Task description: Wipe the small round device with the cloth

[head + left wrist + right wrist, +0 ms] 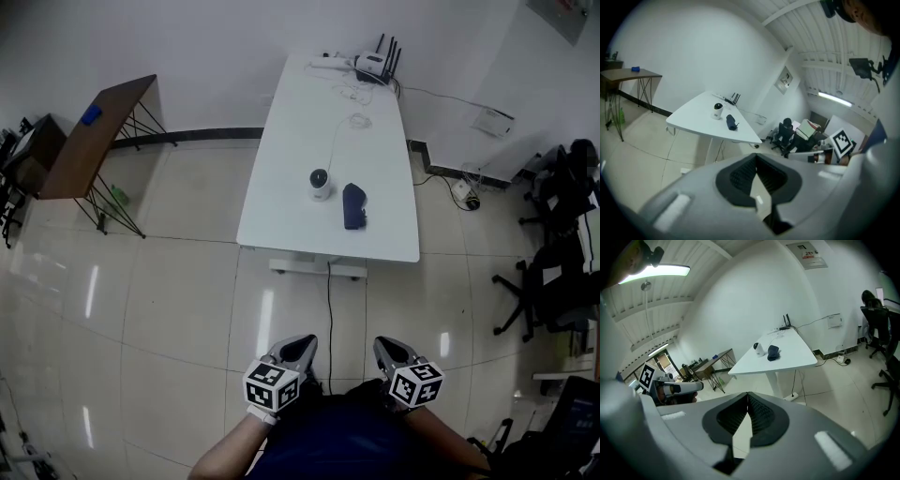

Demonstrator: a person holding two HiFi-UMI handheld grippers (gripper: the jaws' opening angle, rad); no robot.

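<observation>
A small round white device (321,184) with a dark top stands on the white table (309,225), a thin cable running from it toward the far end. A dark blue cloth (353,206) lies bunched just right of it. Both appear far off in the left gripper view as device (717,111) and cloth (731,122), and in the right gripper view as device (759,348) and cloth (773,352). My left gripper (301,348) and right gripper (387,352) hang over the floor well short of the table, both shut with nothing in them.
A router (377,64) and cables sit at the table's far end. A brown side table (89,136) stands to the left. Black office chairs (553,281) are at the right. A power cord (329,309) runs across the tiled floor from under the table.
</observation>
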